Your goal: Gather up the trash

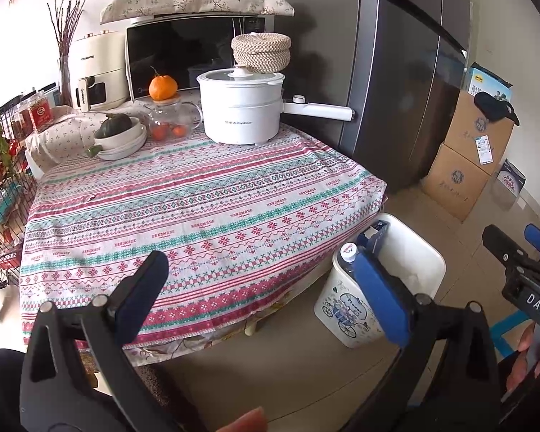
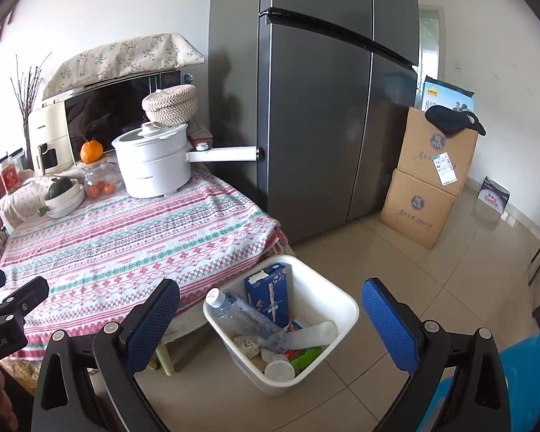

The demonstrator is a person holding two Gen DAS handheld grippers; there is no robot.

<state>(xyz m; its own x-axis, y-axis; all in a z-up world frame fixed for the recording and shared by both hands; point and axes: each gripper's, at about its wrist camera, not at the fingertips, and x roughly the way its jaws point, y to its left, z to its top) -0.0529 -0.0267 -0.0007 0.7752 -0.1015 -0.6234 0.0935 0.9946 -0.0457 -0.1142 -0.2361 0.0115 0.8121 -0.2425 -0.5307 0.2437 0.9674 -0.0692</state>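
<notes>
Right wrist | bin (image 2: 345, 300): 1 bottle (image 2: 248, 315), 1 carton (image 2: 268, 297), perhaps 2 cups

Bin (image 2: 345, 309): white plastic, open-topped, upright on the floor just beside the worktop corner.
Bottle (image 2: 248, 318): clear, crushed, white cap, leaning on the bin's rim.
Carton (image 2: 268, 297): blue, upright inside.
Cups (image 2: 279, 370): white, lying among wrappers.
</notes>
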